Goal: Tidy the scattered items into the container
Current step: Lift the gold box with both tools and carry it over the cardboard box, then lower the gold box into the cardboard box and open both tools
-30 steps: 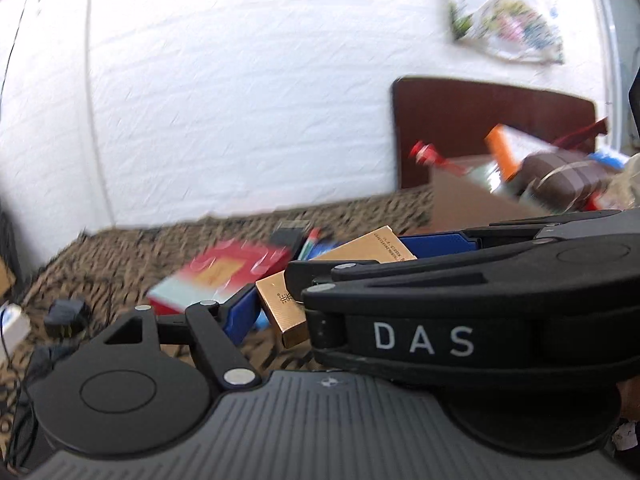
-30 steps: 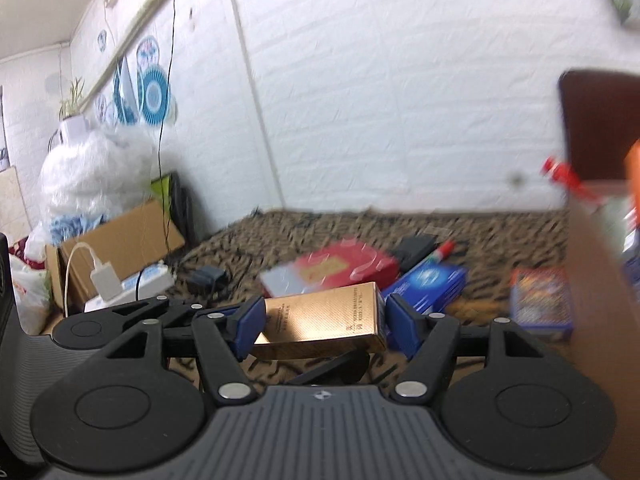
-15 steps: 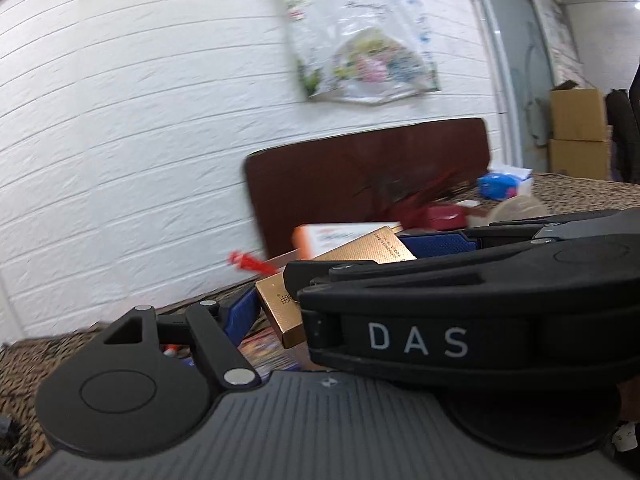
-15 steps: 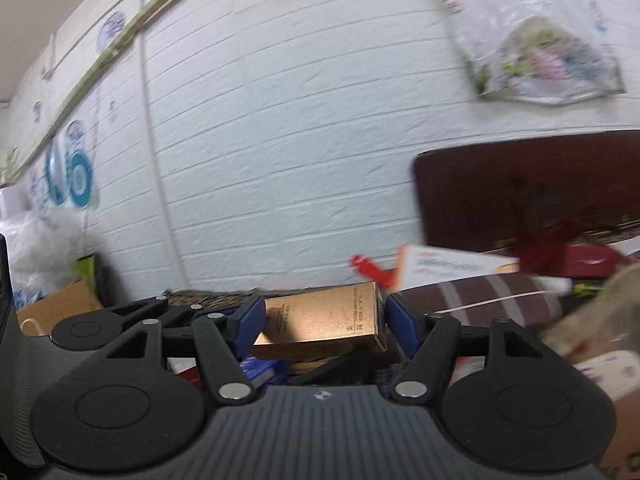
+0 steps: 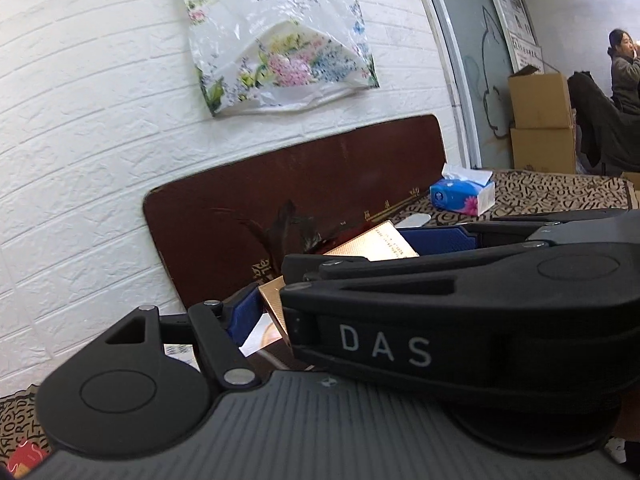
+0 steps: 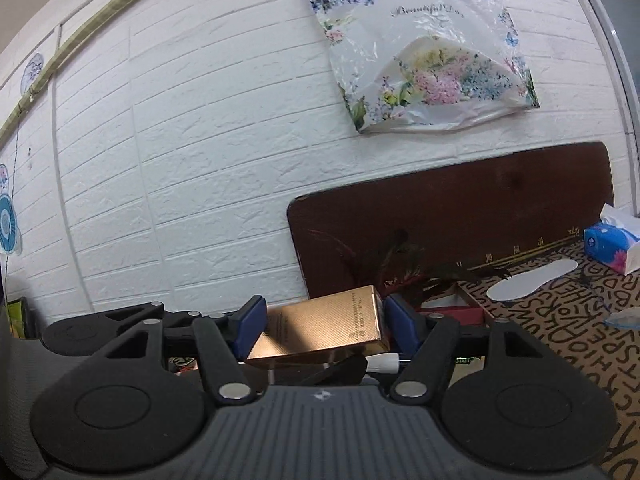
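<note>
Gold-foil carton point(image 6: 324, 326), likely light, stiff but slick and crushable, rides mid-air between right hand-held gripper point(image 6: 322, 322) pads, clamped on short ends w/ left hand-held gripper point(image 5: 348, 276) also closed on its sides, above the cluttered container.

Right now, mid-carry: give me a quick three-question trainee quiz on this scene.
1. Multiple choice: what is the right hand-held gripper shut on?
A. a gold box
B. a tissue box
C. a red marker
2. True or false: the floral plastic bag hangs on the white brick wall above the dark brown board.
3. Short answer: what else clamps that same box?

Key
1. A
2. True
3. The left hand-held gripper, its blue pads on the box's two ends.
</note>
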Available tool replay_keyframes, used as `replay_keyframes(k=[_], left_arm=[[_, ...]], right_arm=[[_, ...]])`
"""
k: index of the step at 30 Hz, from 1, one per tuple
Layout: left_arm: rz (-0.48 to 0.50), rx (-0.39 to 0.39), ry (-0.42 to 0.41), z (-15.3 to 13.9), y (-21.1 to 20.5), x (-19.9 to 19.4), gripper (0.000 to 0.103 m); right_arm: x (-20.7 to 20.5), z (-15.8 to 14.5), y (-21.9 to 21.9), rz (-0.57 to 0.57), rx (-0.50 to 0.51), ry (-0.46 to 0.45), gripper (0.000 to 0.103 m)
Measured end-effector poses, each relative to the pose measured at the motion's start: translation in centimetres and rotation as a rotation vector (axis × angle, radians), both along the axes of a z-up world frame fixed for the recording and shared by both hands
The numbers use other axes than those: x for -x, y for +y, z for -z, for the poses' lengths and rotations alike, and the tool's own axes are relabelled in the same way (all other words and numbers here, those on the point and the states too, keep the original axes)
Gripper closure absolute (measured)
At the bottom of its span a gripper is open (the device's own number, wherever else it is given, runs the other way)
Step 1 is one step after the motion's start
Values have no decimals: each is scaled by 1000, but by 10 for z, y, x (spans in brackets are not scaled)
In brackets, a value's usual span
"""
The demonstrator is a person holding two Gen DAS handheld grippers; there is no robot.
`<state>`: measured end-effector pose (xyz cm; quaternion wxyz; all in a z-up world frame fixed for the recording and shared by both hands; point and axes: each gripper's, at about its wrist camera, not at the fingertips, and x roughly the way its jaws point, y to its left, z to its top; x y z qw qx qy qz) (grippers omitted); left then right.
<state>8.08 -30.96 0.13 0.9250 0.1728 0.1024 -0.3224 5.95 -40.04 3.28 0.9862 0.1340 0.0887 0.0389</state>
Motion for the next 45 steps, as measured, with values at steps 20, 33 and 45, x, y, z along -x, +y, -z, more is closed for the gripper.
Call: replay_keyframes(k=[20, 33, 45], left_arm=[[-17, -69, 63, 7, -4, -4, 23], [-19, -21, -19, 3, 34, 30, 17], [-151, 33, -45, 9, 113, 65, 15]], right_arm=[[-22, 9, -17, 50, -56, 112, 28], [23, 3, 19, 61, -48, 44, 9], [66, 5, 106, -67, 5, 25, 0]])
